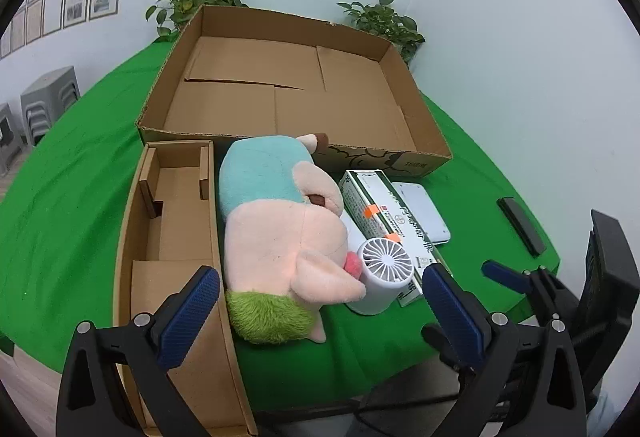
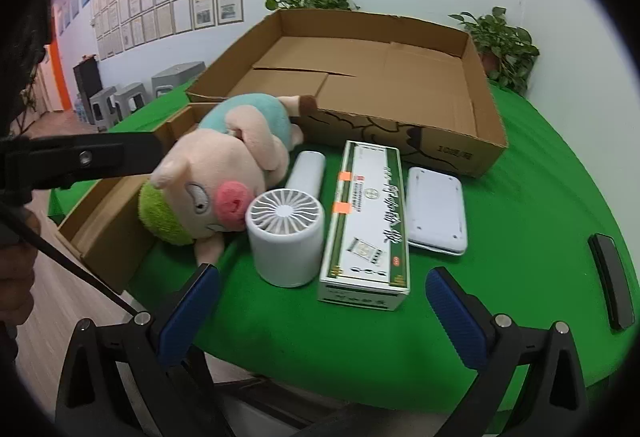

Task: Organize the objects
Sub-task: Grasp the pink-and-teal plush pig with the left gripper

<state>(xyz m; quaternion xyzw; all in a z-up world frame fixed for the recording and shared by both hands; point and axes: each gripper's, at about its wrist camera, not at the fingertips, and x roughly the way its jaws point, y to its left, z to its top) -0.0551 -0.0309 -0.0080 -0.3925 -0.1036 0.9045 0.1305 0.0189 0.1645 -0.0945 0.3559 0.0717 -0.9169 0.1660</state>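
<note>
Plush pig (image 1: 280, 237) lies on the green table (image 1: 80, 177) between a small cardboard box (image 1: 176, 213) and a white fan (image 1: 384, 277); left gripper (image 1: 320, 313) gapes wide, empty. Right view alone shows the pig's face and a white cylinder (image 2: 306, 171); right gripper (image 2: 322, 313) wide, empty.

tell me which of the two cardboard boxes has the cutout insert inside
The small cardboard box, left of the plush pig. It holds a folded insert with notched cutouts, while the large cardboard box behind it shows only flat bottom flaps.
</note>
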